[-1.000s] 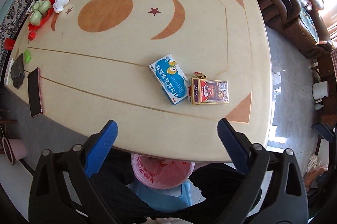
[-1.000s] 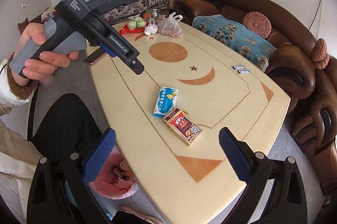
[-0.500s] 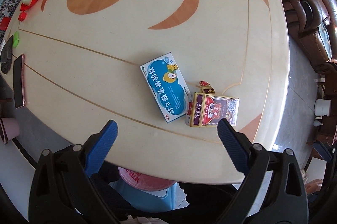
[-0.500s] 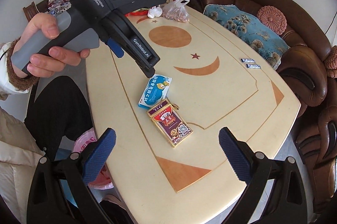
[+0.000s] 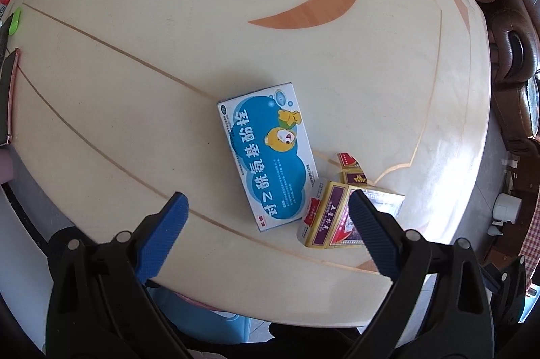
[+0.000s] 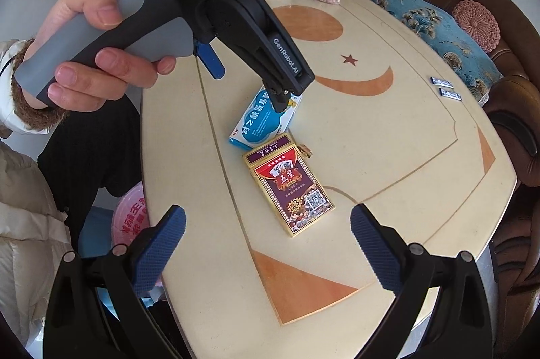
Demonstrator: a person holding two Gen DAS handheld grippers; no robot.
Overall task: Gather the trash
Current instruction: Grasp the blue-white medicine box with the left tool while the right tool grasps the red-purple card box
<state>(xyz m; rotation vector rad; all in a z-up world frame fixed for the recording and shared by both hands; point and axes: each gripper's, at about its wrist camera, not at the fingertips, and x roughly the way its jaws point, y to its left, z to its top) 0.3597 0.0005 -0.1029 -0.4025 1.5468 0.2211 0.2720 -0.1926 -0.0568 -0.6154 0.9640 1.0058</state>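
Two boxes (image 5: 268, 158) (image 6: 288, 185), two sachets (image 6: 447, 88), perhaps one phone (image 5: 7, 95).

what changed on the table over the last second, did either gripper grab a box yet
No grab yet. The left gripper has come forward and down over the blue medicine box, jaws wide open. The right gripper edged closer to the playing card box, also open. Both boxes lie where they were on the table, side by side.

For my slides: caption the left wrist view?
Open left gripper above blue medicine box beside playing-card box on table.
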